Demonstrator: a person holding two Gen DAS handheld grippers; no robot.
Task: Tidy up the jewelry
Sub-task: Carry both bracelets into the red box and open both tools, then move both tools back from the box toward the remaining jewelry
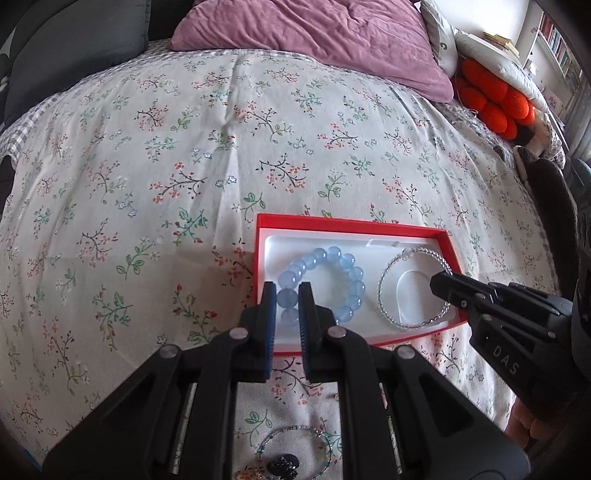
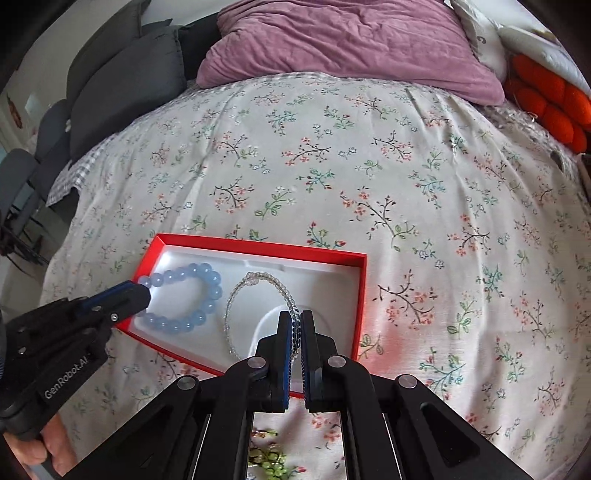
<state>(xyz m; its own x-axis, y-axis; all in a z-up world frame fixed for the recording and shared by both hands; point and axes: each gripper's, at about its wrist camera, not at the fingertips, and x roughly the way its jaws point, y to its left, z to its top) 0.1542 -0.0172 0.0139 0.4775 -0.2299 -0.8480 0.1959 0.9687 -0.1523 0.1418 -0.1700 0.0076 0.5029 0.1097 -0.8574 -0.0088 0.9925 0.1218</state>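
Observation:
A red box (image 1: pixel 351 222) with a white liner lies on the floral bedspread; it also shows in the right wrist view (image 2: pixel 258 247). A blue bead bracelet (image 1: pixel 334 275) lies in its left half, and my left gripper (image 1: pixel 287 291) is shut on one of its beads. In the right wrist view the blue bead bracelet (image 2: pixel 199 295) is held by the left gripper (image 2: pixel 142 293). A clear bead bracelet (image 1: pixel 384 291) lies in the right half. My right gripper (image 2: pixel 295 321) is shut on the clear bead bracelet (image 2: pixel 255 282). The right gripper (image 1: pixel 441 286) shows in the left view too.
More loose jewelry lies on the bedspread under the left gripper (image 1: pixel 295 454) and under the right gripper (image 2: pixel 269 454). A purple pillow (image 1: pixel 317 33) and orange cushion (image 1: pixel 495 99) lie at the bed's far end. Dark cushions (image 2: pixel 122 85) stand at left.

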